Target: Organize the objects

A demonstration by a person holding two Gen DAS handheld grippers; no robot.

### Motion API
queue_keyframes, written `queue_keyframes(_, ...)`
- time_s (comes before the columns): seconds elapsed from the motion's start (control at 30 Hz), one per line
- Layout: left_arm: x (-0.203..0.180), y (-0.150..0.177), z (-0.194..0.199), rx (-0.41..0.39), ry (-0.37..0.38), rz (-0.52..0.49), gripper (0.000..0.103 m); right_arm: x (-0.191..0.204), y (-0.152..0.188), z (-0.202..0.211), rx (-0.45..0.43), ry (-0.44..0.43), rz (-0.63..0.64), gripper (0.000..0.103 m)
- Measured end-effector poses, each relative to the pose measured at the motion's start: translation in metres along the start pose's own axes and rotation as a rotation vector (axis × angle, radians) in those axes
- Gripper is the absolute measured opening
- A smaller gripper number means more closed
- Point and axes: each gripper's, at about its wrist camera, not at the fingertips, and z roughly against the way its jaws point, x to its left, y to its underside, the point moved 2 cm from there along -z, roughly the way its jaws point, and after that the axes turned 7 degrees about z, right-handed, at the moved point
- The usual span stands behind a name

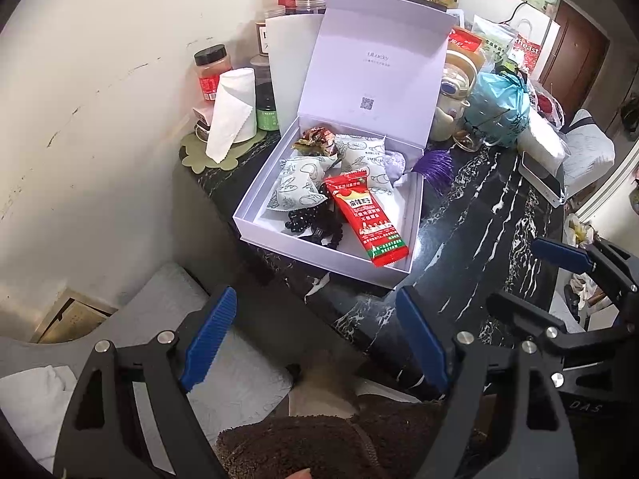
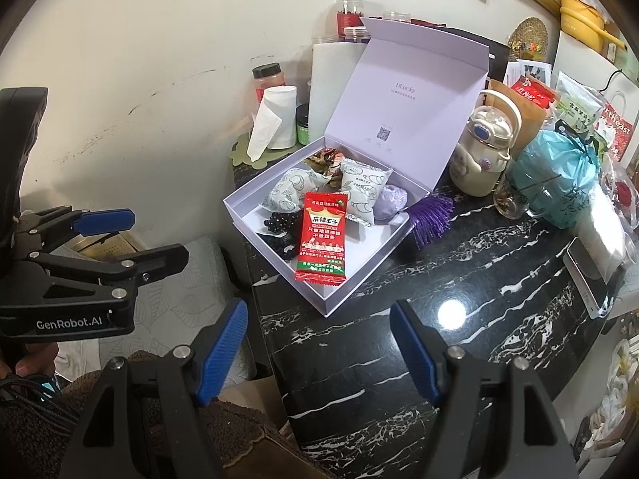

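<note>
In the left wrist view the left gripper point(image 1: 315, 339) has its jaws apart and empty, and the open pale-lilac cardboard box point(image 1: 255, 203) holding the red foil snack packet point(image 1: 365, 219) lies well ahead of them; in the right wrist view the right gripper point(image 2: 319, 349) is likewise spread, empty; only here the purple tassel's point(image 2: 431, 215) full fringe shows, draped outside the box; packing looks finished, so tucking it in and closing the lid likely follow.

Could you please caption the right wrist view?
Open right tongs face a lilac lidded cardboard box holding a red snack packet.
</note>
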Motion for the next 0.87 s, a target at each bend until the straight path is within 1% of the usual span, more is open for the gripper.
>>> queue_keyframes(0.57, 0.004, 0.004, -0.009, 0.026, -0.006, 0.008, 0.082, -0.001, -0.002, -0.008, 0.025, -0.006, 0.0, 0.074)
queue_keyframes(0.77, -0.001, 0.006, -0.018, 0.053, -0.014, -0.009, 0.082, -0.005, 0.004, -0.012, 0.046, -0.005, -0.027, 0.074)
queue_keyframes(0.87, -0.009, 0.004, -0.023, 0.071, -0.013, -0.033, 0.082, -0.012, 0.011, -0.013, 0.058, -0.004, -0.062, 0.074)
